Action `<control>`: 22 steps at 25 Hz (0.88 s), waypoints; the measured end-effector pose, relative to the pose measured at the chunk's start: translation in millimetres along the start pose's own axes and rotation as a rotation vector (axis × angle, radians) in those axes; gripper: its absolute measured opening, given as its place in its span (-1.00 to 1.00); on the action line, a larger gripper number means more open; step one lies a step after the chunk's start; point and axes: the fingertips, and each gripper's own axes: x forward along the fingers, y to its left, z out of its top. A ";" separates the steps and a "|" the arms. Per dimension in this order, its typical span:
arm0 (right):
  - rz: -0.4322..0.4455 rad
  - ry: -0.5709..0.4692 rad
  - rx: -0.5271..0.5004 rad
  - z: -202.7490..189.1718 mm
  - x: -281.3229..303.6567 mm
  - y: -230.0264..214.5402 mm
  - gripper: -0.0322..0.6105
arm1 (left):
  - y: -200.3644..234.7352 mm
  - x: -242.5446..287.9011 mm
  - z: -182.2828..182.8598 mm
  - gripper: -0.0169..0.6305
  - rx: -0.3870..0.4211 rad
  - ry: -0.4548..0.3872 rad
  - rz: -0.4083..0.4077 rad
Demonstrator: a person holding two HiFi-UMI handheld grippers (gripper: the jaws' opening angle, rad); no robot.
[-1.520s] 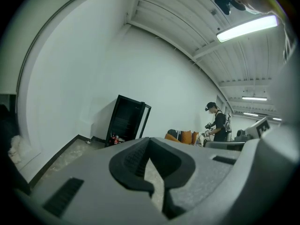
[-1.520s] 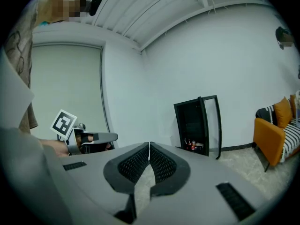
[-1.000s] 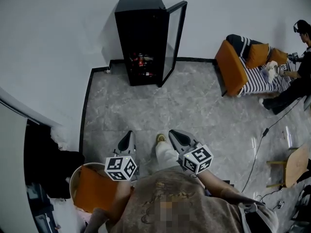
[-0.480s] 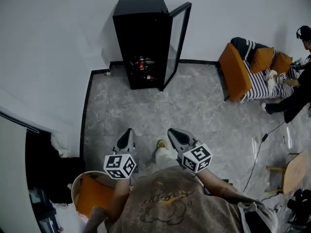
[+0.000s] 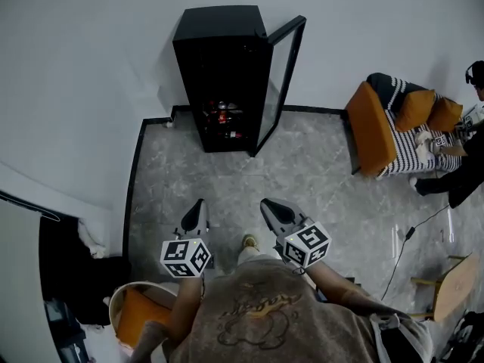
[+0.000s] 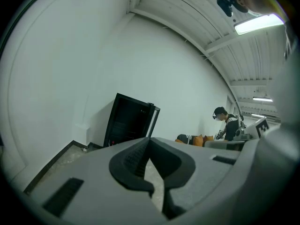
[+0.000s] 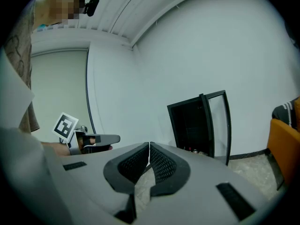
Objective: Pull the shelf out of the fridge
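The black fridge (image 5: 221, 66) stands against the far wall with its glass door (image 5: 284, 74) swung open to the right. A low shelf inside holds red and white cans (image 5: 224, 115); the shelves above are lost in the dark. Both grippers hover over the grey floor well short of the fridge. My left gripper (image 5: 198, 207) is shut and empty. My right gripper (image 5: 269, 206) is also shut with nothing in it. The fridge (image 6: 129, 121) shows far off in the left gripper view. In the right gripper view the fridge (image 7: 193, 123) and its door (image 7: 218, 122) stand beyond the meeting fingertips (image 7: 151, 149).
An orange sofa (image 5: 376, 124) with a striped cover stands at the right, a person (image 5: 470, 146) beside it. A round tub with orange contents (image 5: 133, 308) sits at my lower left. A cable (image 5: 404, 240) and a wooden stool (image 5: 452, 280) lie to the right.
The fridge sits lower in the head view, and the tub and stool slid down the frame. Both grippers kept their pose and stayed shut.
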 end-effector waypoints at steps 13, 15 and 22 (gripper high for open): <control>0.078 0.015 0.013 23.6 52.4 -62.7 -0.83 | 15.5 67.4 24.7 -0.93 -0.008 -0.020 0.077; 0.083 0.016 0.016 24.8 57.6 -68.5 -0.83 | 16.5 73.5 26.2 -0.93 -0.005 -0.019 0.079; 0.091 0.027 0.015 29.2 78.5 -79.6 -0.83 | 26.4 98.2 34.2 -0.93 0.000 -0.016 0.075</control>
